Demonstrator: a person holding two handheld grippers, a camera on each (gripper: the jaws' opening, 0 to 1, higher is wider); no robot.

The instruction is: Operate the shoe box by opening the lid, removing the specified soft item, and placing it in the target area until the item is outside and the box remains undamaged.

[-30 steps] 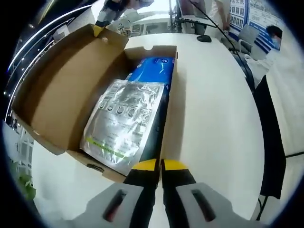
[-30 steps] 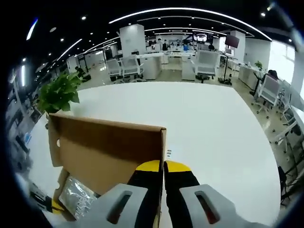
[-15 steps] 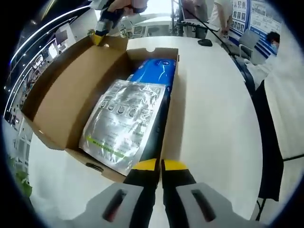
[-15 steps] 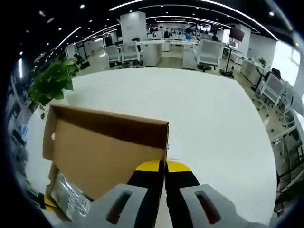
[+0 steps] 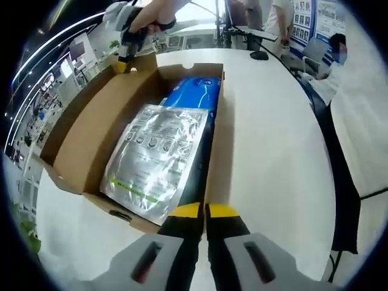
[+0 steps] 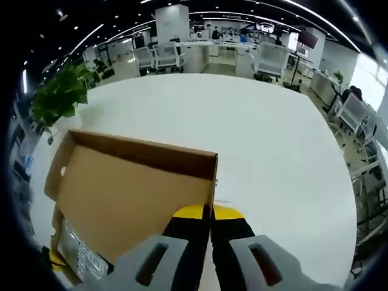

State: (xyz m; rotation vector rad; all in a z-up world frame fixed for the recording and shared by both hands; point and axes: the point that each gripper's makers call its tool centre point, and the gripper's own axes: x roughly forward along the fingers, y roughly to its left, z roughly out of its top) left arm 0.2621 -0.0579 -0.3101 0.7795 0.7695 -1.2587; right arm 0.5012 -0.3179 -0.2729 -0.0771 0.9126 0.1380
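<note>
The lid (image 6: 127,194) has swung lower, right hand-held gripper (image 6: 207,213) clenched on its edge, plant (image 6: 59,96) beyond.

a broad white table (image 6: 273,157) with a leafy green plant (image 6: 57,97) at its edge; office chairs (image 6: 156,57) and desks (image 6: 200,51) stand well beyond

Both views are bright, w/ even light from the ceiling light strips (image 6: 182,21), which curve strongly near the rim because of fisheye distortion. The white tabletop (image 5: 273,151) is a bit overexposed in the left gripper view, esp. at its far edge near the window side. Glare sits on the silver pouch (image 5: 154,154). Shadows are soft: a thin one lies inside the shoe box (image 5: 79,139). The background office is slightly blurred; the centre is sharp.
</note>
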